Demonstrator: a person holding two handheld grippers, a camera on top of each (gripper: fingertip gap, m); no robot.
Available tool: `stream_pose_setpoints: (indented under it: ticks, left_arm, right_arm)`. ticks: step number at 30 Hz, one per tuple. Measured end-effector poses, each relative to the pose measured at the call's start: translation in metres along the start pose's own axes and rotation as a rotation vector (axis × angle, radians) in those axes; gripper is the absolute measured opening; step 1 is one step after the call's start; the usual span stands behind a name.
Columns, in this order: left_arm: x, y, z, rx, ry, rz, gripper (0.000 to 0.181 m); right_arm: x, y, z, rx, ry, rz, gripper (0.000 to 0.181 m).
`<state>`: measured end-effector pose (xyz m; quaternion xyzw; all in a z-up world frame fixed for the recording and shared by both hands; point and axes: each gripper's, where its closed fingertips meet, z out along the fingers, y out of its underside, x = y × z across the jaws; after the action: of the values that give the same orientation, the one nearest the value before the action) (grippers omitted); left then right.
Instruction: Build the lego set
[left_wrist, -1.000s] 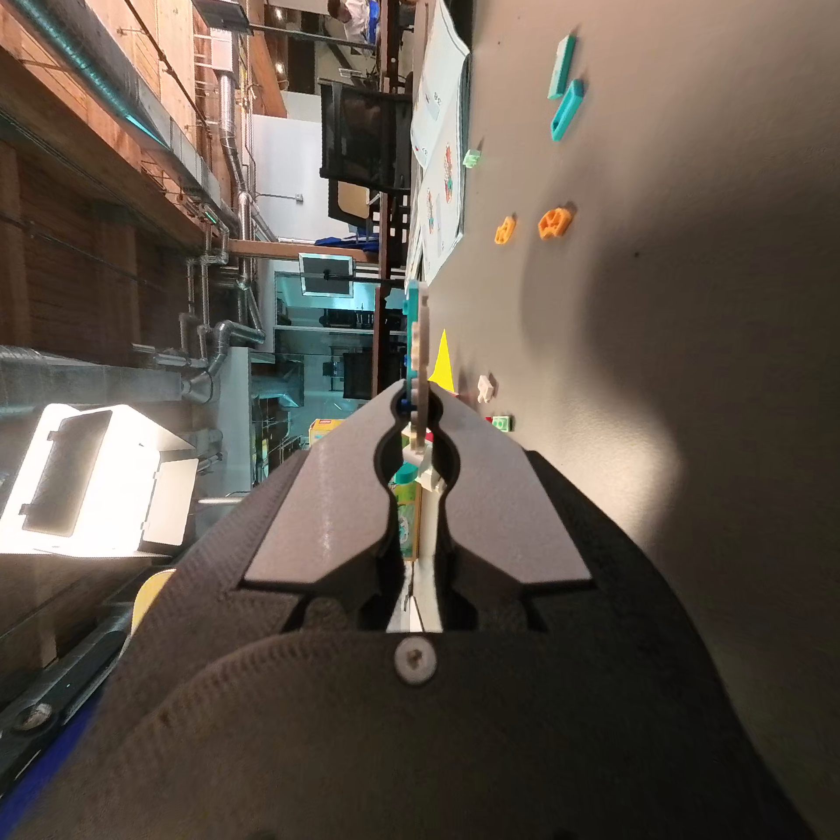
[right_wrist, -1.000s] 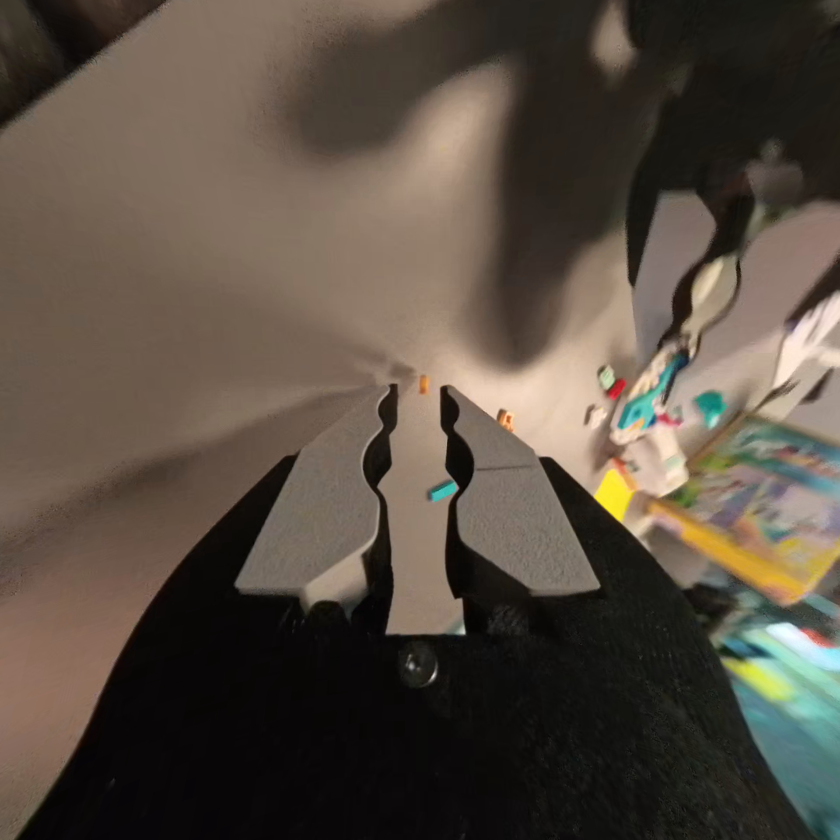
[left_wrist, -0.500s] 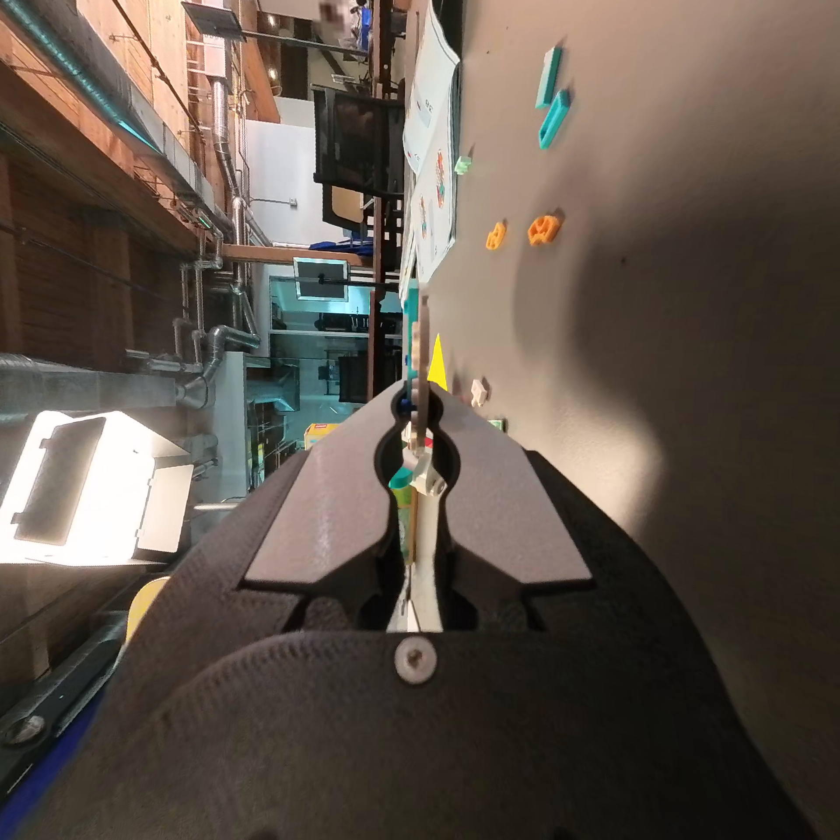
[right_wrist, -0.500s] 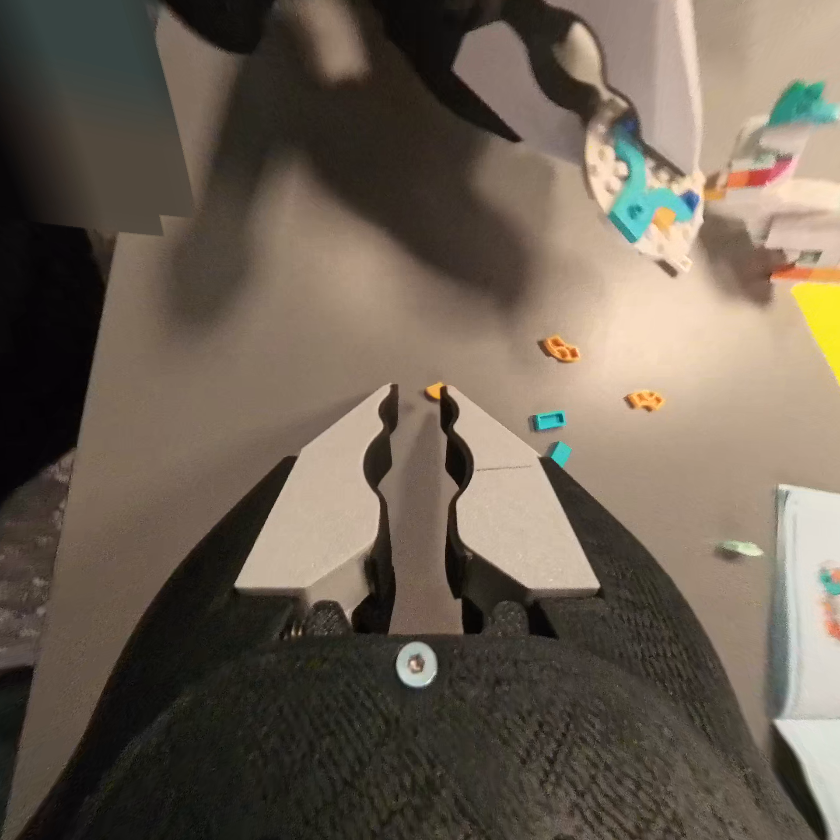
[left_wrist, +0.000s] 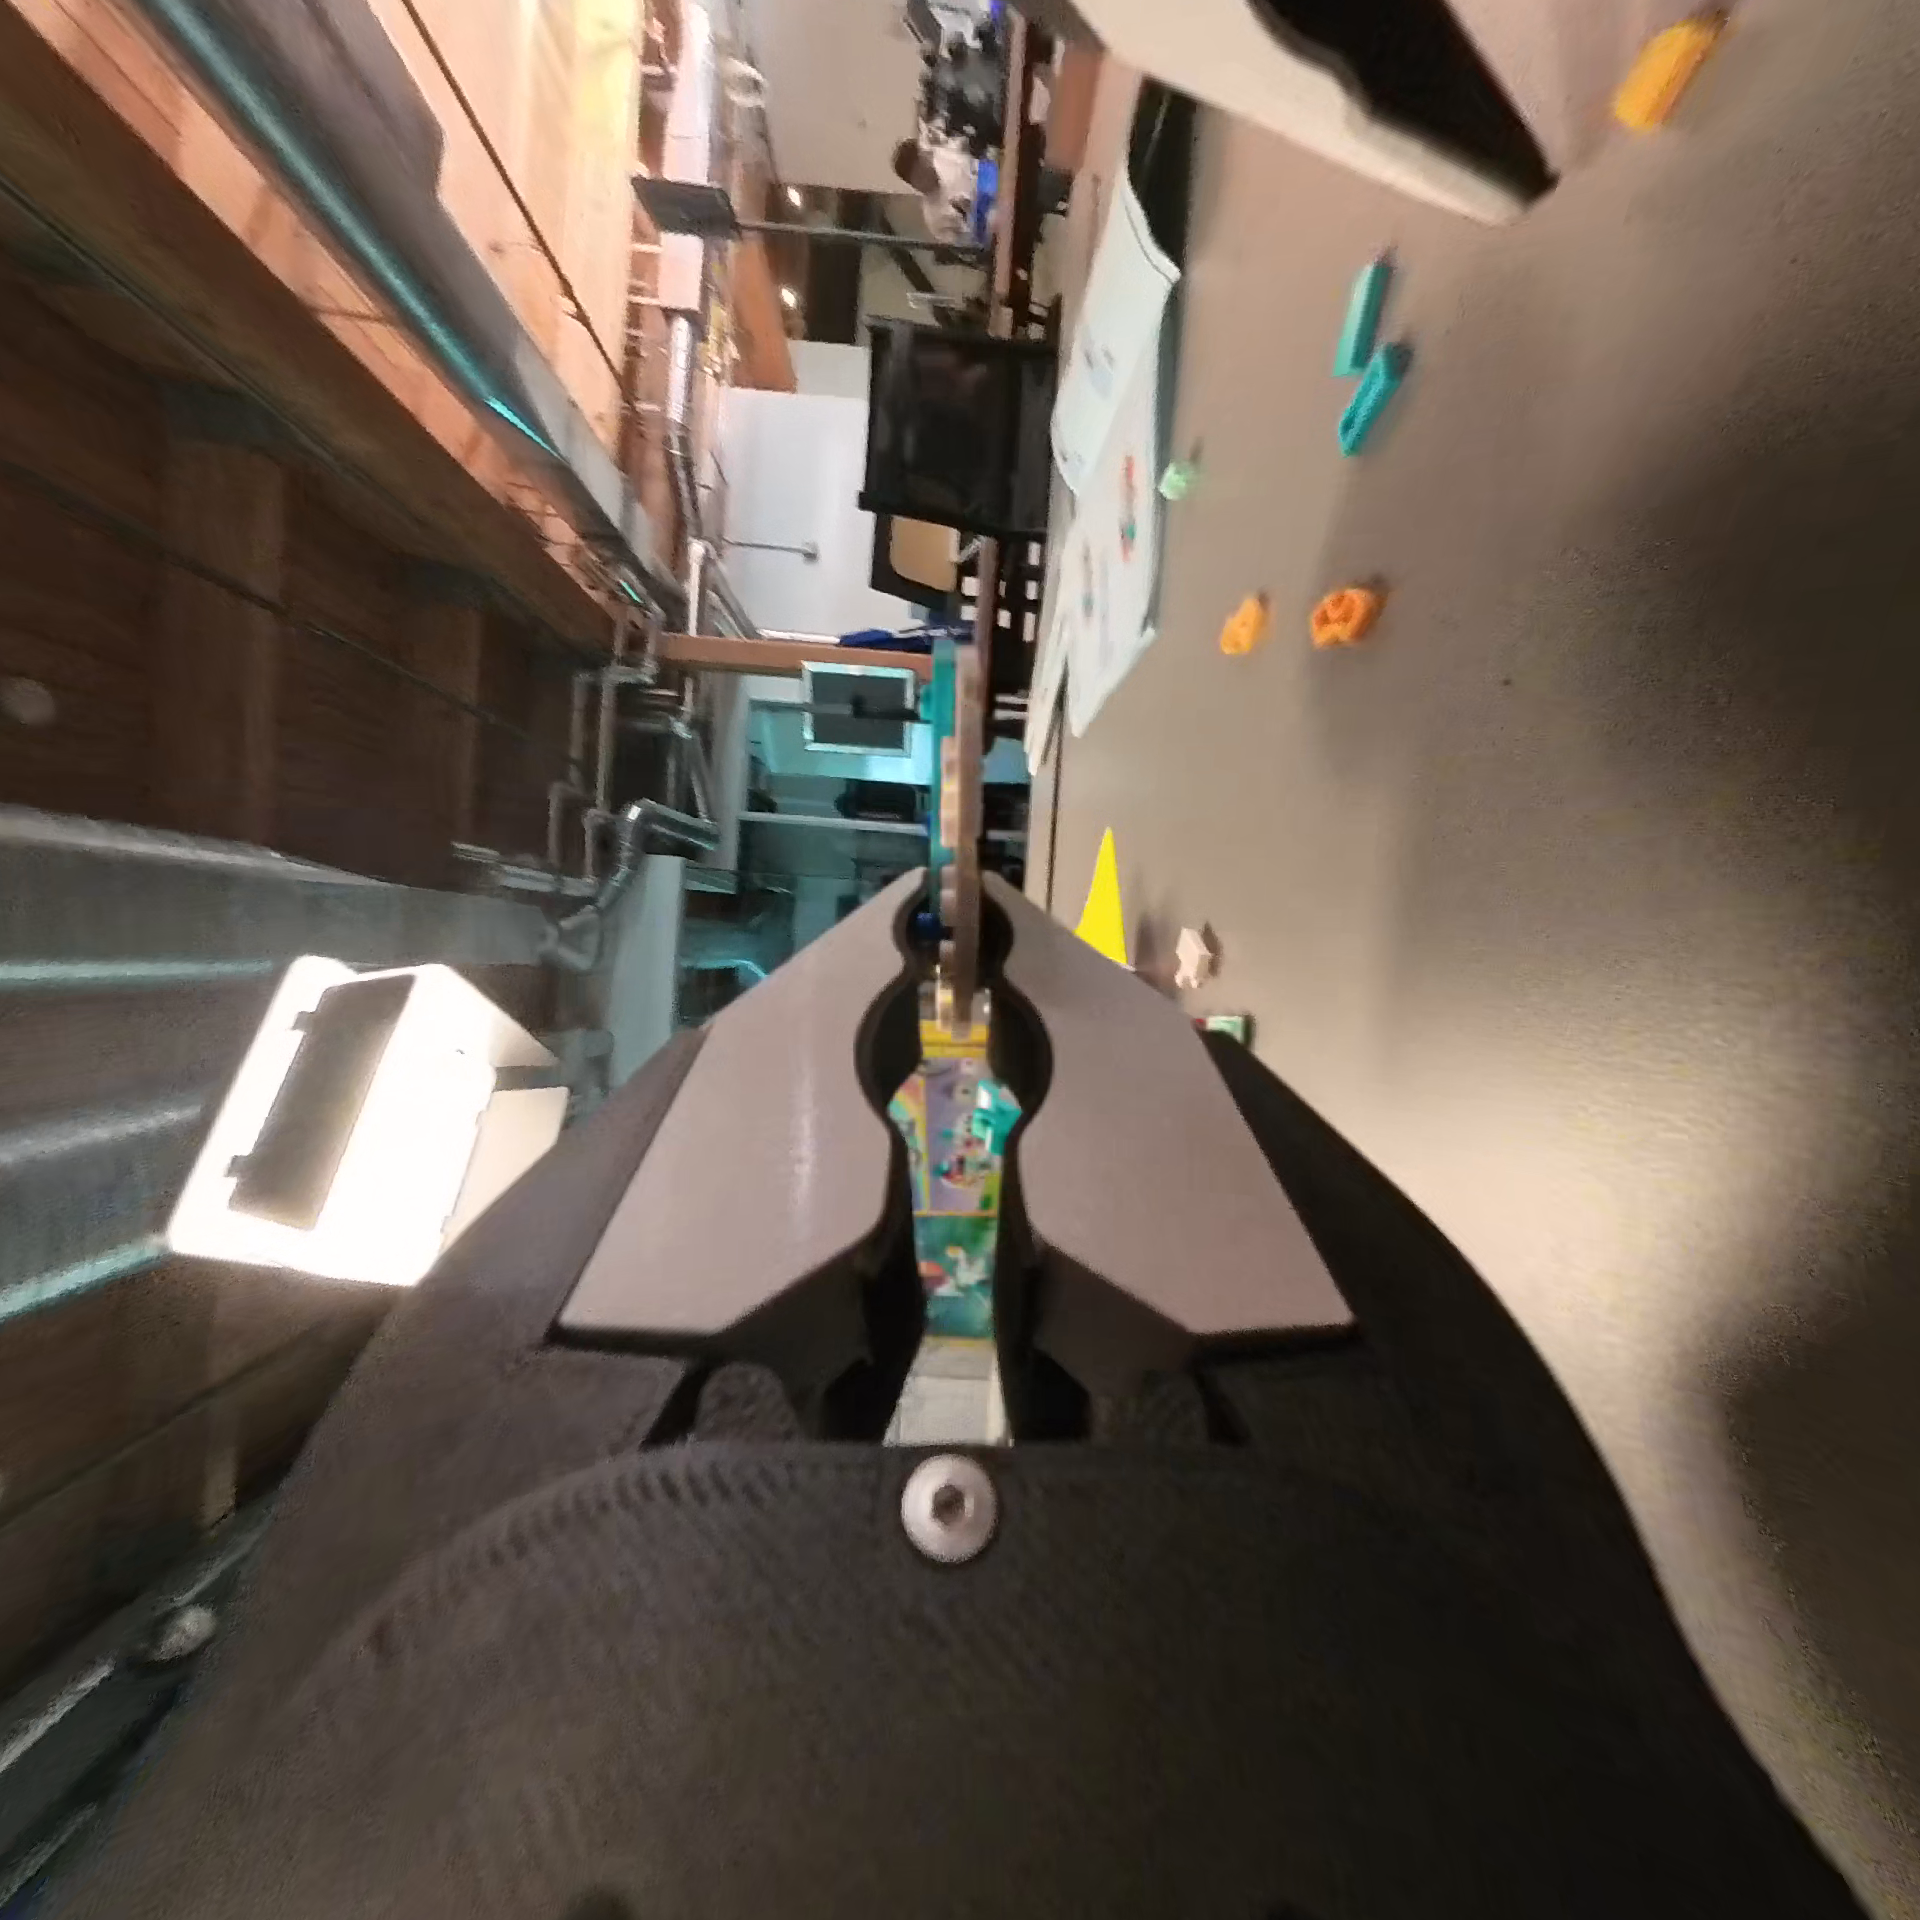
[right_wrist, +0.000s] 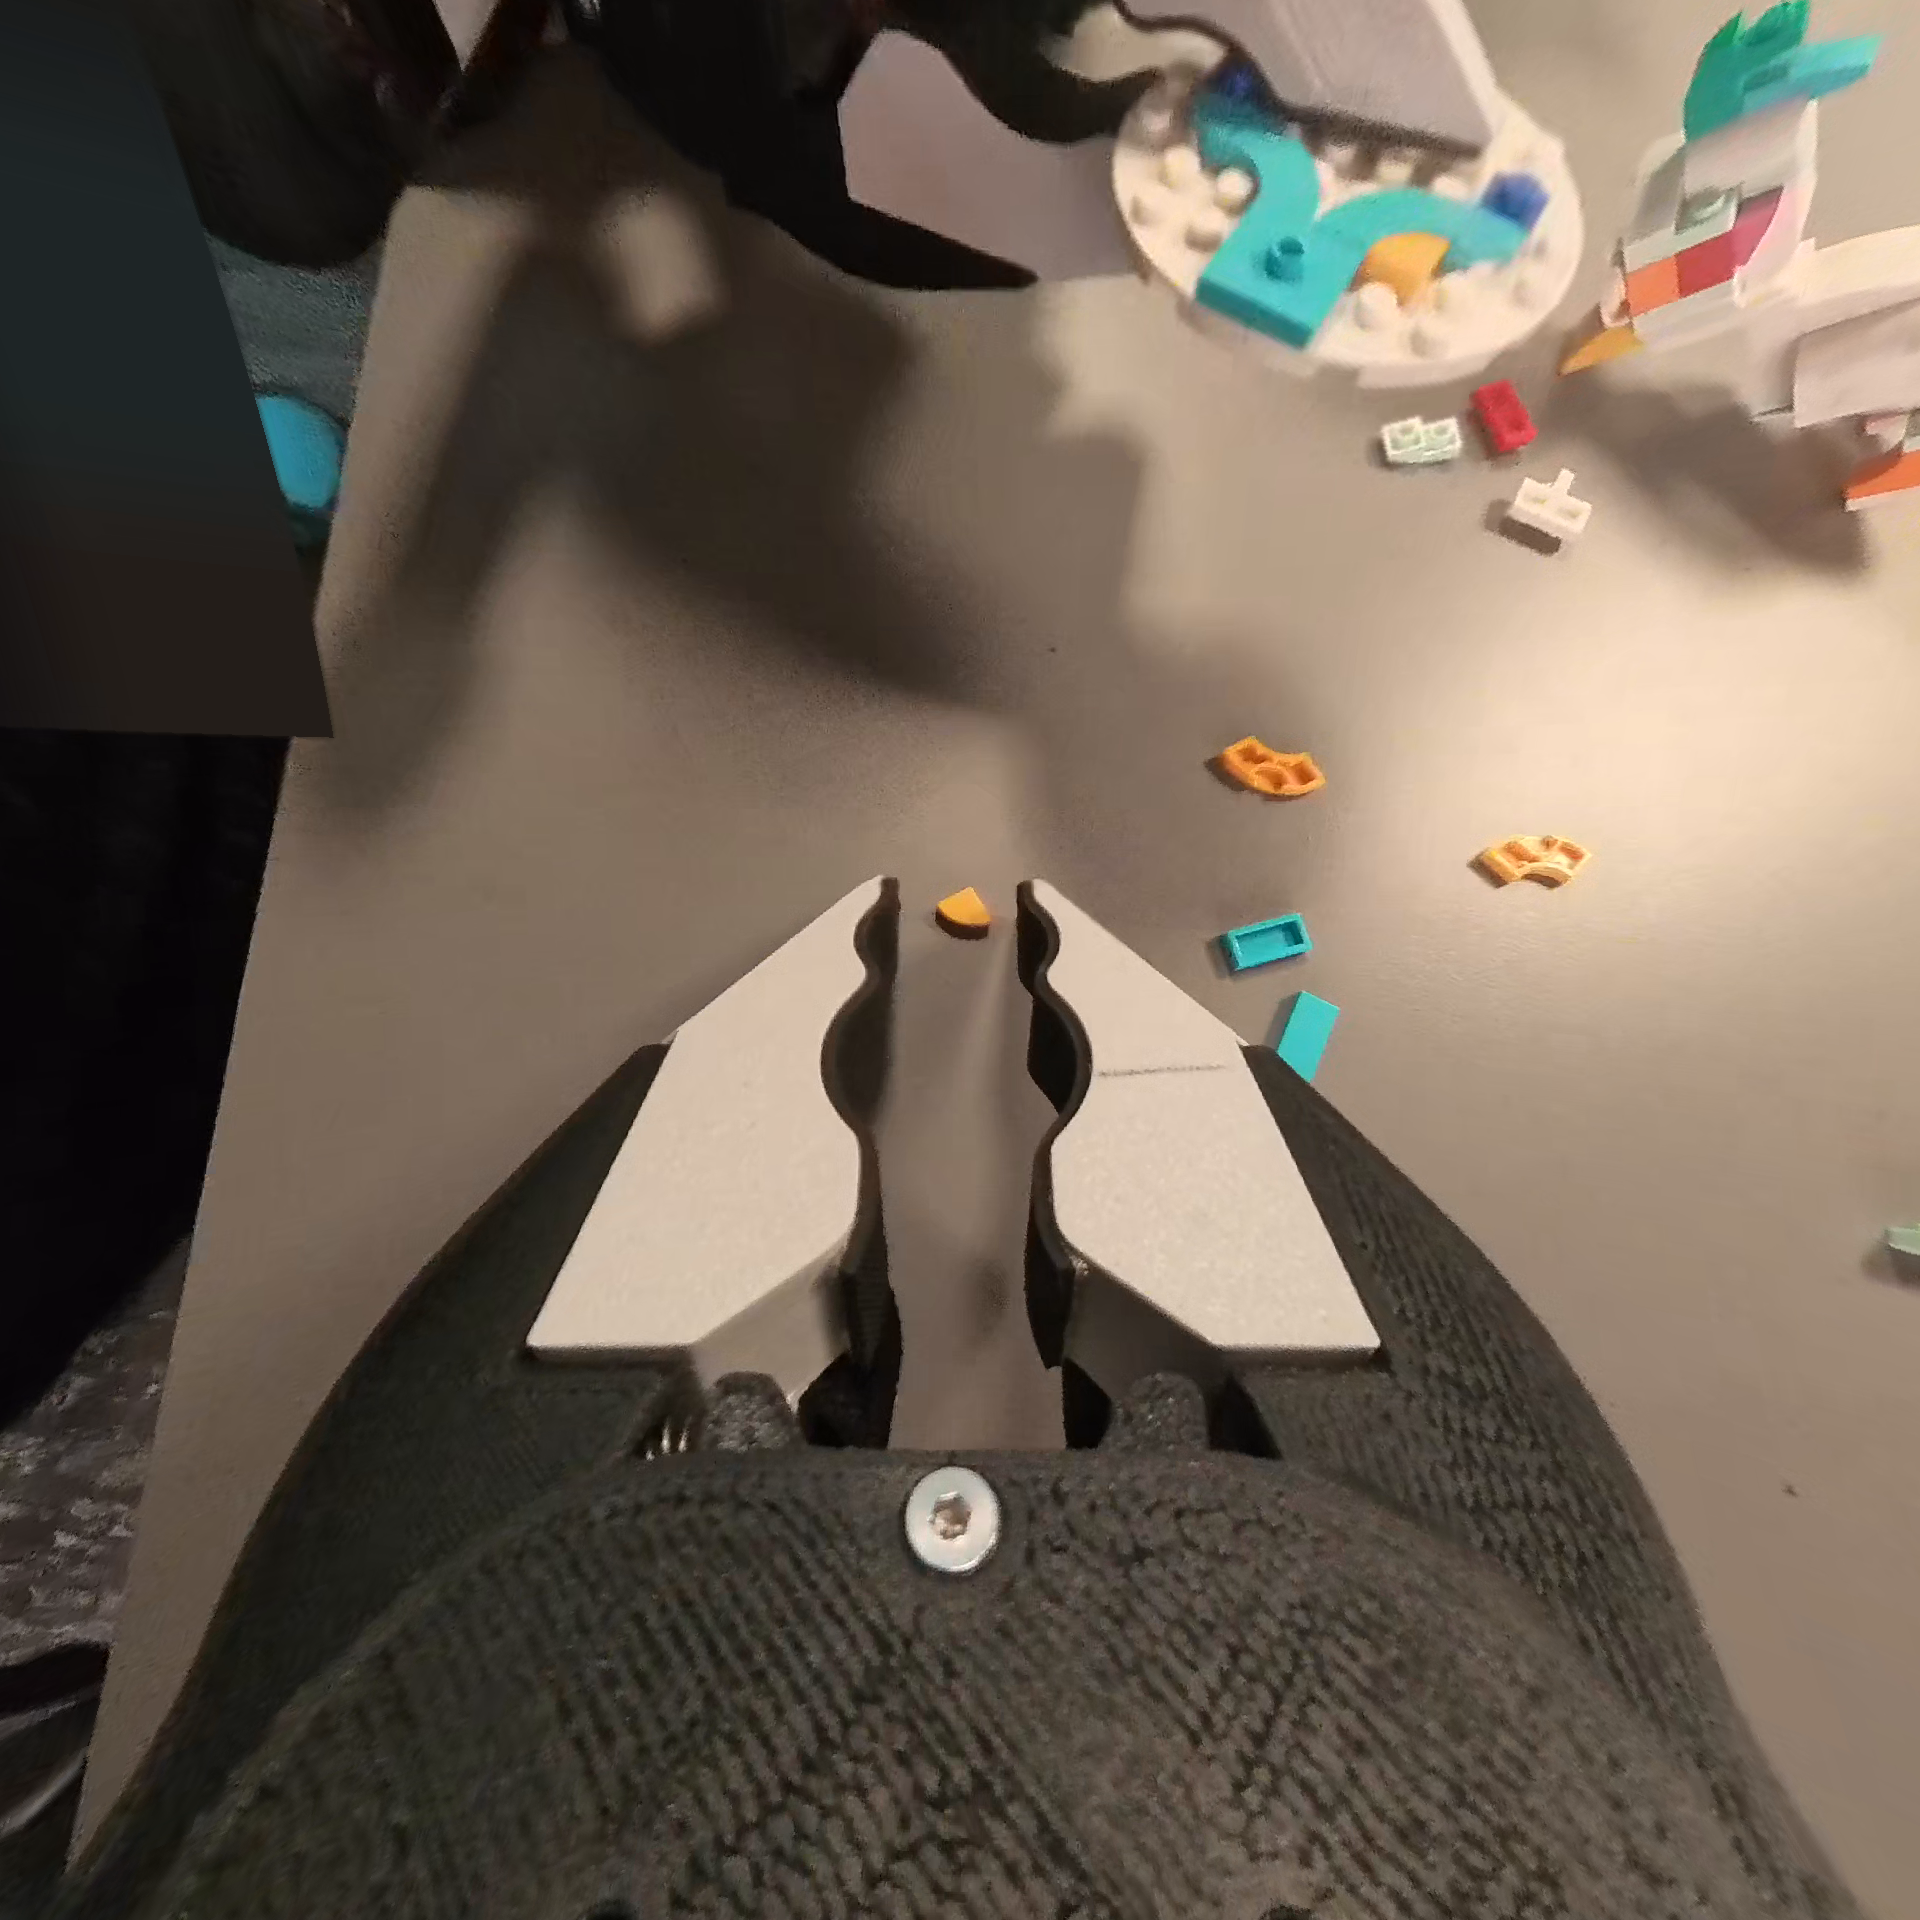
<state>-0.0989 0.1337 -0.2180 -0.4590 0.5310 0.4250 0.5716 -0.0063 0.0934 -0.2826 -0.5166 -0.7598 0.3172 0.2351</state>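
Observation:
My left gripper (left_wrist: 954, 896) is shut on the rim of a round white plate (left_wrist: 964, 769) carrying curved teal pieces, seen edge-on. In the right wrist view this plate (right_wrist: 1496, 301) hangs a little above the grey table (right_wrist: 727, 810) at the top right. It also carries an orange quarter tile and blue studs. My right gripper (right_wrist: 956, 886) is open and low over the table. A small orange quarter-round tile (right_wrist: 963, 911) lies between its fingertips, apart from both.
Two orange curved pieces (right_wrist: 1268, 767) (right_wrist: 1532, 859) and two teal tiles (right_wrist: 1262, 942) (right_wrist: 1304, 1034) lie right of my right gripper. A red brick (right_wrist: 1501, 416), pale green piece (right_wrist: 1420, 438), white piece (right_wrist: 1545, 509) and a partly built white model (right_wrist: 1745, 260) lie beyond. The table edge (right_wrist: 301, 831) runs left. Across from one pair of fingers to the other is roughly 12 cm.
My right gripper has swung round and come down until the orange quarter-round tile lies between its open fingertips. My left gripper still holds the round plate, shifted slightly.

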Motion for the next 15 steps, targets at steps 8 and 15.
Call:
stream_pose_setpoints:
  ticks: [8,15]
  left_arm:
    - [0.005,-0.001,0.000,0.008,0.023,0.013,0.004]
    - [0.010,0.001,0.002,0.002,0.053,0.010,0.004]
  right_arm:
    - [-0.009,0.007,-0.003,-0.021,-0.078,0.028,0.019]
    - [-0.024,0.008,-0.006,-0.015,-0.144,0.026,0.018]
